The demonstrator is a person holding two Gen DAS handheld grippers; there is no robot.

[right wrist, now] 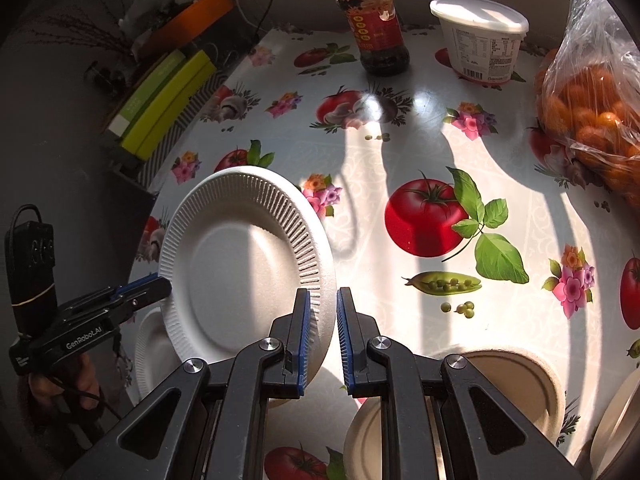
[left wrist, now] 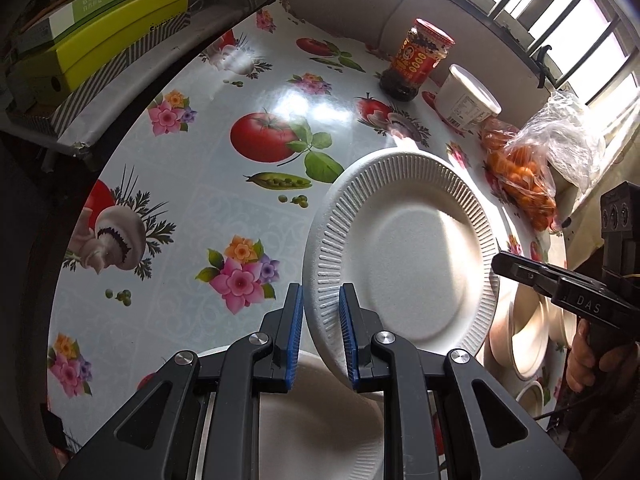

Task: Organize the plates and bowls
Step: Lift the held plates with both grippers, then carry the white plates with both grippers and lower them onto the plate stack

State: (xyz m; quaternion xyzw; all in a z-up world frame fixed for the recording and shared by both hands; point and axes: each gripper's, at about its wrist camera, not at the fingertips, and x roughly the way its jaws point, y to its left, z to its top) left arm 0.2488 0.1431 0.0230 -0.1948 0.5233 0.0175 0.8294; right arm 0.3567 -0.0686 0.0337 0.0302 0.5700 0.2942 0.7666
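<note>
A white ribbed paper plate [left wrist: 404, 248] [right wrist: 236, 256] hangs tilted above the flowered tablecloth, held at both sides. My left gripper [left wrist: 320, 294] [right wrist: 162, 280] is shut on its left rim. My right gripper [right wrist: 322, 292] [left wrist: 496, 270] is shut on the opposite rim. Under the left gripper lies another white plate [left wrist: 320, 420] [right wrist: 150, 350]. A beige bowl [right wrist: 524, 380] and a white bowl [right wrist: 362, 440] rest on the table below the right gripper. Stacked bowls [left wrist: 524, 340] show at the right of the left wrist view.
At the back of the table [right wrist: 380, 184] stand a red-labelled sauce jar [right wrist: 374, 24] and a white lidded tub [right wrist: 480, 36]. A plastic bag of oranges [right wrist: 588, 120] sits at the right. Yellow-green boxes [left wrist: 116, 36] are stacked beyond the table's left edge. A hand [left wrist: 588, 356] holds the right gripper.
</note>
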